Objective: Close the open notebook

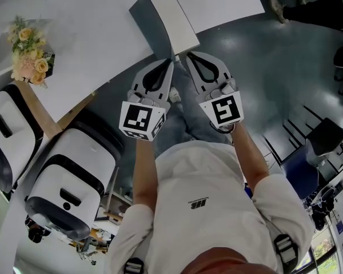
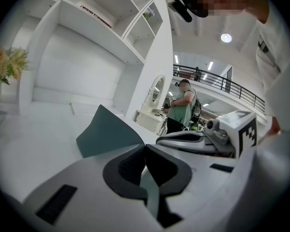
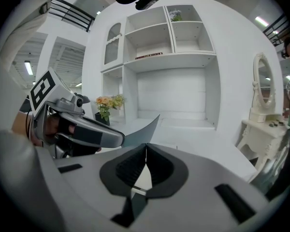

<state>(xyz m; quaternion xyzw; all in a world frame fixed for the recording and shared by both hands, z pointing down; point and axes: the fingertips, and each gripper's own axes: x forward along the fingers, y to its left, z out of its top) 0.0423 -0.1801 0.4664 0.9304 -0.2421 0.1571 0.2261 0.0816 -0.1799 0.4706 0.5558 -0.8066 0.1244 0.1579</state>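
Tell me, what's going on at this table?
A person holds a gripper in each hand at the near edge of an open notebook on a white table. Its dark cover stands raised on the left and the white page lies flat. The left gripper and right gripper both have their jaws together, tips by that edge. The notebook isn't closed yet.

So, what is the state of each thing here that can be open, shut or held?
Notebook: open, on the table.
Cover: raised, tilted.
Page: lying flat.
Left gripper: shut on the cover's edge.
Right gripper: shut, seemingly on the page's edge.
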